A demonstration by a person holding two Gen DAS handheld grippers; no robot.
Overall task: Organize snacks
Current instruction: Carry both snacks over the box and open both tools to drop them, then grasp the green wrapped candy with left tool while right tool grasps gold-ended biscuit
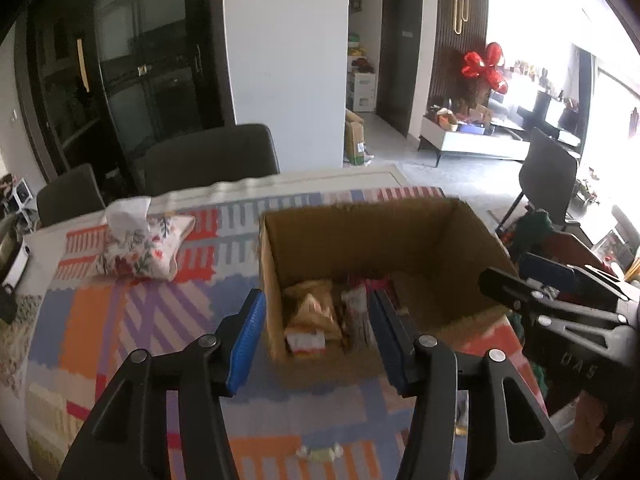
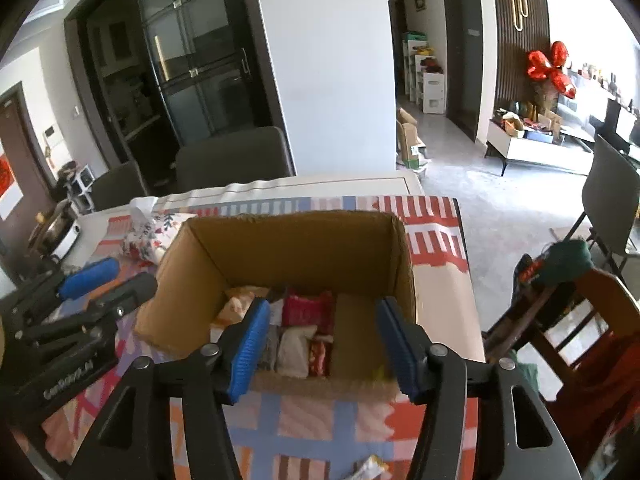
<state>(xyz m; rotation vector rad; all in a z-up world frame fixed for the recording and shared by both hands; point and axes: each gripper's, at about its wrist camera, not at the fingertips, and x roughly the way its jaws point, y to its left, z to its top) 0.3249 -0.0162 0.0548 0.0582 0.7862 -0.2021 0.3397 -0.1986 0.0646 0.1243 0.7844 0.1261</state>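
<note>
An open cardboard box (image 1: 360,236) stands on the colourful tablecloth (image 1: 96,320). Several snack packets (image 1: 312,312) lie in its left half; in the right wrist view the box (image 2: 296,248) holds a red packet (image 2: 304,308) and pale ones. My left gripper (image 1: 316,304) is open at the box's near left corner, nothing pressed between its blue pads. My right gripper (image 2: 322,308) is open over the box's near wall, also empty. Each gripper shows in the other's view: the right gripper (image 1: 516,276), the left gripper (image 2: 134,272). A wrapped sweet (image 1: 320,452) and a yellow packet (image 2: 372,466) lie loose on the cloth in front.
A floral tissue pouch (image 1: 140,244) lies left of the box. Dark chairs (image 1: 212,156) stand behind the table. A wooden chair (image 2: 580,320) with clothes stands close on the right. A white cooker (image 2: 60,228) sits at the far left.
</note>
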